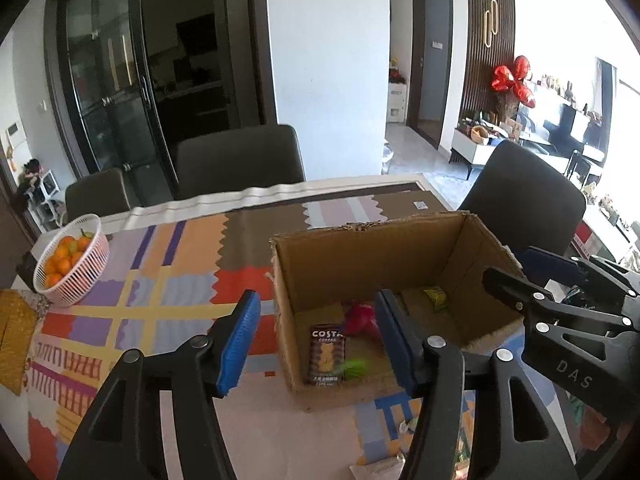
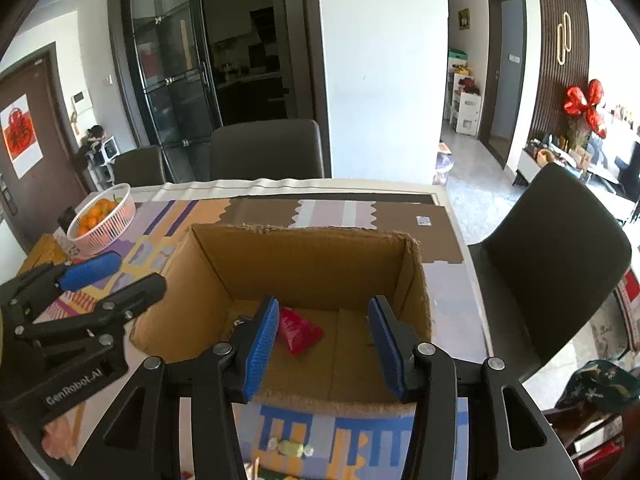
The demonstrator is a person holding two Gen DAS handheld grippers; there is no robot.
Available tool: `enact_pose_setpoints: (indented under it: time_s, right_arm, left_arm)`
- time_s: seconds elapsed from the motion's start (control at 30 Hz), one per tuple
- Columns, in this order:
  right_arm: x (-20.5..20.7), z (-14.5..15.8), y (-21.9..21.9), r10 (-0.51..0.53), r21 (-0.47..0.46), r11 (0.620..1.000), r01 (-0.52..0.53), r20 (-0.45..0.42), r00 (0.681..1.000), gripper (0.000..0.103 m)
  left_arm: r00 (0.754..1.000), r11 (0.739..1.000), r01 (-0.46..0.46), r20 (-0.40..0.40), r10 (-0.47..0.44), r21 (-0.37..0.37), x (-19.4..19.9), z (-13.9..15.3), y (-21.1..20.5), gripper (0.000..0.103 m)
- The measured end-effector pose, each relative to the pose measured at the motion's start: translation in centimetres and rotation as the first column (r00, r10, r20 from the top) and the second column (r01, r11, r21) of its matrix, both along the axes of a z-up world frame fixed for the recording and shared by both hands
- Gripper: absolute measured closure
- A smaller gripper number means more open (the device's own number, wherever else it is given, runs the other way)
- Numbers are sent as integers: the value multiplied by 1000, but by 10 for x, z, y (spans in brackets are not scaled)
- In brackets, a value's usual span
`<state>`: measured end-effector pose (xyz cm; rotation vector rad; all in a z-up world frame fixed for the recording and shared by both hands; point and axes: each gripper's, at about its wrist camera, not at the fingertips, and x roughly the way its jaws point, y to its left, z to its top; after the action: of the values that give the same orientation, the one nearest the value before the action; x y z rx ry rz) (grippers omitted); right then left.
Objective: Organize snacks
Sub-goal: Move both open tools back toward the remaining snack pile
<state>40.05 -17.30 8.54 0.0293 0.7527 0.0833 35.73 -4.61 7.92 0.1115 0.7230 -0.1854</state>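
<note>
1. Cardboard box (image 2: pixel 312 264): open-topped, standing on the table (image 1: pixel 180 264), which wears a patchwork-patterned cloth. Both grippers point down into it from the near side.
2. Box contents: a Costa Coffee packet (image 1: pixel 327 354) upright against the left wall; a red snack packet (image 2: pixel 298 330) on the floor near the middle; a green wrapped sweet (image 1: pixel 354 368) just beside the Costa packet; a yellow-green packet (image 1: pixel 436 298) toward the far right corner.
3. Left gripper (image 1: pixel 316 340): fingers parted, nothing between the blue pads. Its left finger is outside the box's left wall, its right finger over the interior, so the wall stands between them.
4. Right gripper (image 2: pixel 324 344): fingers apart and empty, both over the box's near edge; the red packet lies just beyond its left pad, apart from it.
5. Loose snack: a pale wrapped candy (image 2: pixel 291 448) on the cloth in front of the box, outside it, below the right gripper.
6. White slatted basket (image 1: pixel 76 272): filled with oranges, at the table's left side, well apart from the box.
7. Flat brown cardboard sheet (image 2: pixel 400 220): lying on the table behind the box.
8. Dark chairs (image 2: pixel 266 148): two along the far side, one at the right end.
9. Yellow-gold item (image 1: pixel 16 328) at the table's left edge; identity unclear.
</note>
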Motion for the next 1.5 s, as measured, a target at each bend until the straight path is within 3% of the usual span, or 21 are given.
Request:
enact_pose_setpoints:
  time_s: [0.33,0.8,1.03,1.5]
  right_arm:
    - [-53,22,9,12,-28,1000,-9,91,996,47]
    - [-128,22,21,20,-13,1000,-19,123,992,42]
    - [-157,-1,23,24,2,1000,-24,83,996,42]
    - [-189,-52,26,31,5,1000,-31,-39,999,42]
  left_arm:
    - [997,1000,4,73,-3,-9,-53,20,10,35]
    - [997,1000,6,77,-5,-19,-128,20,30,25]
    - [997,1000,5,73,-7,30,-160,2,33,23]
    - [998,999,18,-68,-15,42,-193,-60,36,23]
